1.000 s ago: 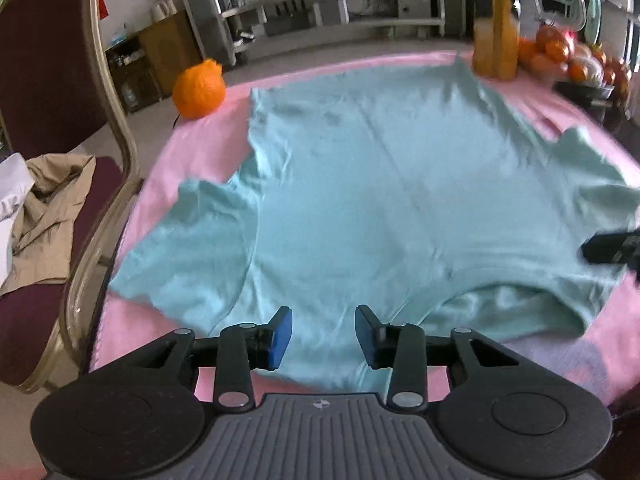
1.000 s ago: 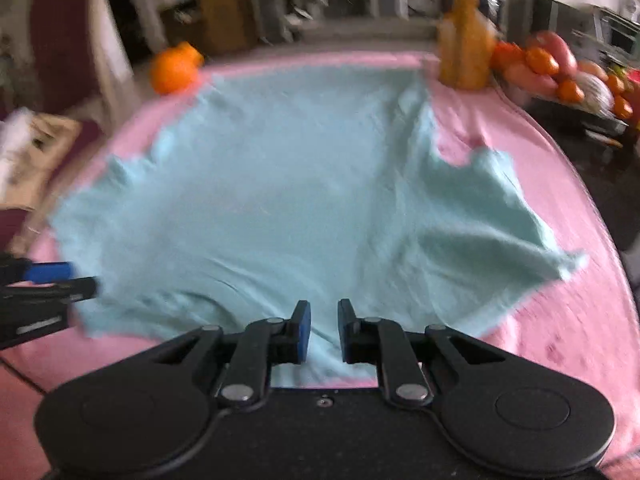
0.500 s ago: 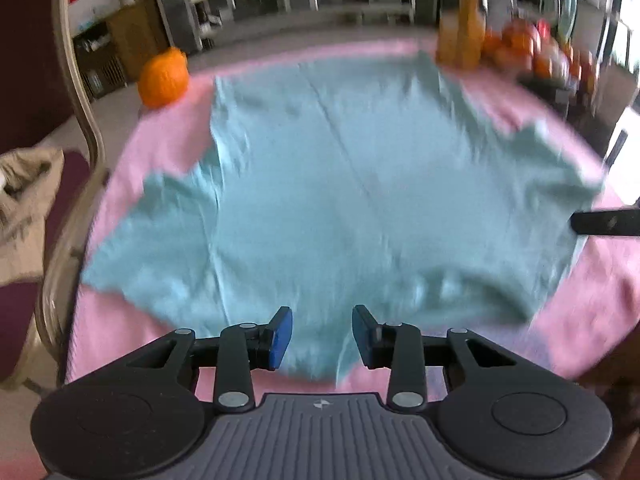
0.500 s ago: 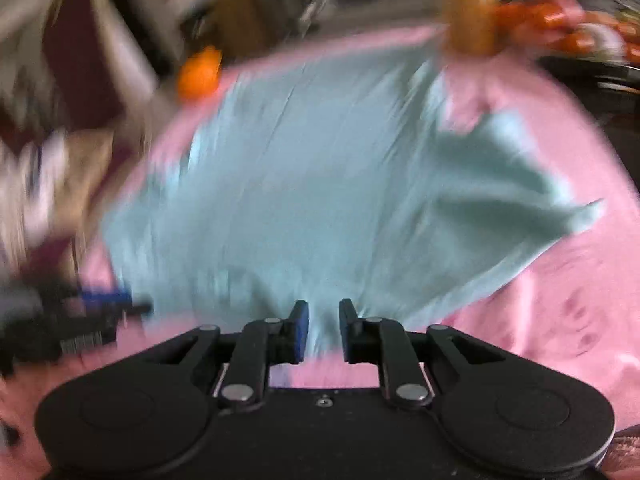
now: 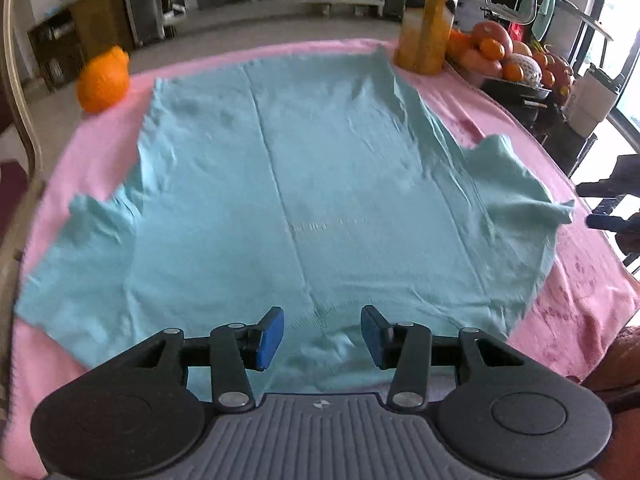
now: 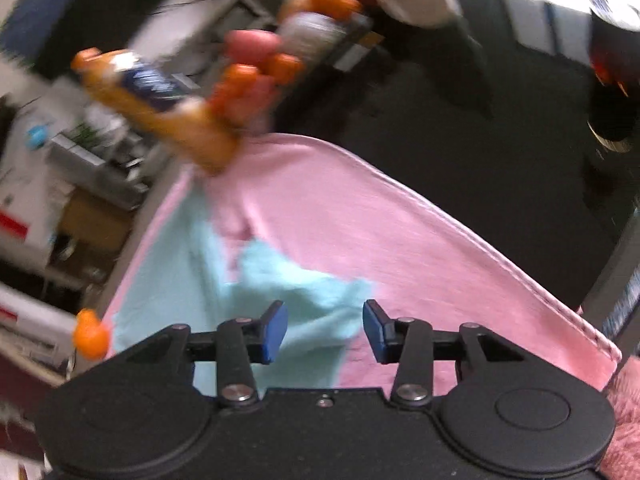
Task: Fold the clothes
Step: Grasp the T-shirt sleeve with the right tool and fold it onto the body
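Left wrist view shows the teal T-shirt (image 5: 320,184) spread flat on the pink cloth (image 5: 568,300) that covers the table, its long axis running away from the camera, collar at the near edge and hem far off beside the orange bottle (image 5: 424,36); one sleeve lies out to the left, the other to the right, its tip close to the right gripper (image 5: 600,208), which enters at that edge; the left gripper (image 5: 322,334) hangs over the collar, jaws apart and grasping nothing, having just been opening with no cloth between the pads; right wrist view, blurred and tilted, shows the right gripper (image 6: 325,328) over that right sleeve (image 6: 304,292), which lies just ahead and a little left of its tips; its jaws too stand apart and empty, having just been opening; by my judgement the right hand is the nearer for taking that sleeve and folding it inward across the body; compared with a second ago, the right gripper has swung from the collar out to the shirt's right side and rolled, while the left has shifted slightly toward the middle of the collar; an orange (image 5: 103,80) sits at the far left corner.
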The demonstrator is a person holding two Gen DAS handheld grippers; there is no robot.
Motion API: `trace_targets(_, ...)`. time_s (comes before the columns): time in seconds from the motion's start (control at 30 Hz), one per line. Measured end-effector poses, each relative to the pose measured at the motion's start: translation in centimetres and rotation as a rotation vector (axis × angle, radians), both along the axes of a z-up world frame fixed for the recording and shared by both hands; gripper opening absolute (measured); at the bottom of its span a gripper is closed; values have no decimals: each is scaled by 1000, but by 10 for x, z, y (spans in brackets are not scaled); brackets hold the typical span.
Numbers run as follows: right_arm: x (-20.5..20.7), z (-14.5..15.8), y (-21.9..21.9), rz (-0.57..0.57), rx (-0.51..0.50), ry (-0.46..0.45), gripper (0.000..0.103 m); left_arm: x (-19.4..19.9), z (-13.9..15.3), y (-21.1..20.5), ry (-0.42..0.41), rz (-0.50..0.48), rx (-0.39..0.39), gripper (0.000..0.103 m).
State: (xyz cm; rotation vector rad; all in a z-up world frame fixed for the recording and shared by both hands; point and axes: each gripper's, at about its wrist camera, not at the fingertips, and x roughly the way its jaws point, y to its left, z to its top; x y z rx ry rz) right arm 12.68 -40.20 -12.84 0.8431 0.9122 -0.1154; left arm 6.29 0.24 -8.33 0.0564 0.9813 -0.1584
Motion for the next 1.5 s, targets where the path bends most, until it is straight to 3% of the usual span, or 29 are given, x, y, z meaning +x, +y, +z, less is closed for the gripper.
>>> trace_targets(0.17,13,-25,-5,-70,49,42,29,-3,-7,1,-9,-3,29,45)
trace_targets(0.3,23,-35,-3,-104,30,39,4,-5,-9,3,-11,1,31,45)
trace_targets(0.37,18,-33,-1,-120,10,15,2,-6,-7,4,-25,4,45,45)
trace_targets(0.5,10,-4,22,-35,-124,-120,2,-9,-3,8,-46,11,42,45)
trace_targets(0.67,5,32,90,190,-358,-310,2,-14,1,12,-76,33,70,45)
trace_targets(0.77,-8,44,150,412,-531,-414,2,-15,2,20,-78,58,69,45)
trace_targets(0.9,-28,25,228,771,-776,-486,2,-14,1,29,-69,95,65,45)
trace_targets(0.97,-37,7,251,948,-847,-447,3,-14,1,30,-66,106,68,45)
trace_targets(1.1,-36,5,240,1003,-794,-379,21,-13,0,27,-66,104,71,45)
trace_targets(1.13,-33,11,229,954,-743,-372,24,-12,-1,27,-64,103,71,45)
trace_targets(1.23,-18,27,185,740,-560,-340,24,-10,-3,24,-54,101,74,45)
trace_targets(1.3,-7,22,160,630,-476,-275,9,-9,-7,21,-44,95,80,45)
trace_targets(1.4,9,14,122,466,-351,-177,7,-6,-11,18,-29,86,92,45)
trace_targets(1.43,12,9,121,465,-342,-149,7,-6,-13,17,-23,85,97,45)
trace_targets(1.5,13,-1,134,530,-418,-87,8,-6,-15,17,-13,85,106,45)
